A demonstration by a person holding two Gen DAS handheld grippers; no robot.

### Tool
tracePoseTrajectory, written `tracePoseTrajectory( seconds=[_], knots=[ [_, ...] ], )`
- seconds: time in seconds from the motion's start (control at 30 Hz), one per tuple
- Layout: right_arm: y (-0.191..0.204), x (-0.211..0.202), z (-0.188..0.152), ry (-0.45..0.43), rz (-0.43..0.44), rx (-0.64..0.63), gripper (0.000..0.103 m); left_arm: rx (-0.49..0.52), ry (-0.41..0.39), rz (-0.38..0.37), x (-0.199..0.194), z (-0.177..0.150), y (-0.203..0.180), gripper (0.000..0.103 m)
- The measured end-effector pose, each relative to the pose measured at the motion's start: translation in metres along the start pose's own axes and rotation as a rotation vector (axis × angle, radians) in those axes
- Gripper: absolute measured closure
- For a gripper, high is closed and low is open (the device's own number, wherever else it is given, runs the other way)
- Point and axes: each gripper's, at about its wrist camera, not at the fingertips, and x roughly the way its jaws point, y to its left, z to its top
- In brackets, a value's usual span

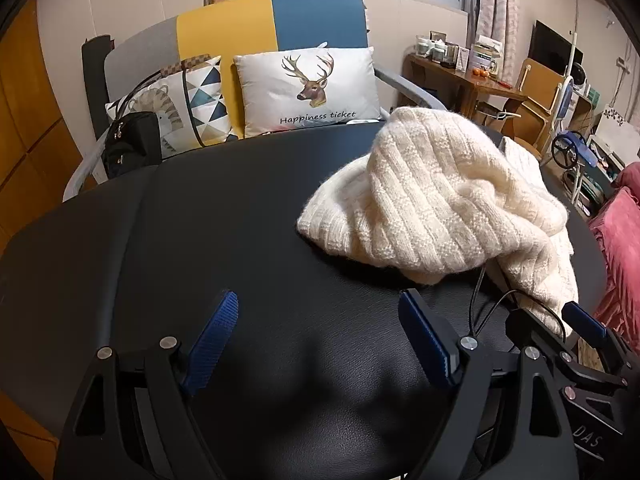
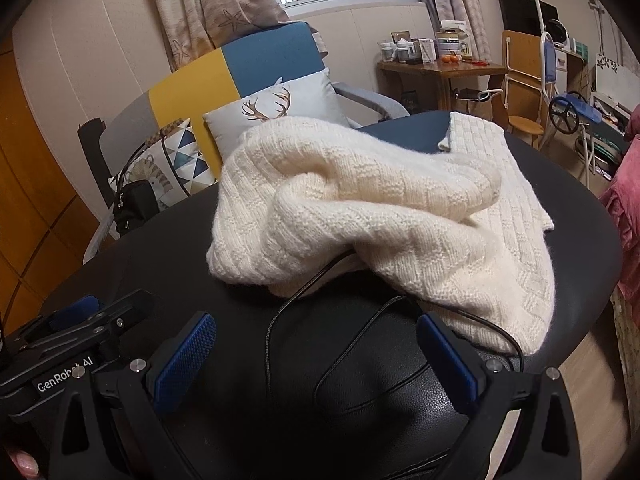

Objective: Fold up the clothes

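- Ahead of the left hand-held gripper (image 1: 316,324), up and to its right: cream knit sweater (image 1: 436,204), bunched in a heap on the black counter (image 1: 224,216).
- Left hand-held gripper: blue pads wide apart, nothing between them, only bare counter under the gap.
- Right hand-held gripper (image 2: 316,344): blue pads fully apart, empty; sweater (image 2: 360,208) straight ahead of it, the near hem lying just beside its right finger.
- Thin black cable (image 2: 304,292) runs out from under the sweater across the counter (image 2: 168,248), between the right gripper's fingers.
- In the left wrist view the right gripper shows at the lower right, close beside the left one.
- Beyond the counter: sofa (image 1: 276,20) with deer cushion (image 1: 308,88), triangle-pattern cushion (image 1: 192,108), black bag (image 1: 132,144).
- Far right: wooden side table (image 2: 440,70).
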Motion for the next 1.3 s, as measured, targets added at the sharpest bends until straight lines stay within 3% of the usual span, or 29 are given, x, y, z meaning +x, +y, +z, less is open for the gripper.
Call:
tracePoseTrajectory(
  seconds=[1.3],
  knots=[
    [-0.0036,0.0071,-0.0032,0.042,0.012,0.037,0.000,-0.026,0.031,0.040,0.0060,-0.0036,0.0074,0.018]
  ],
)
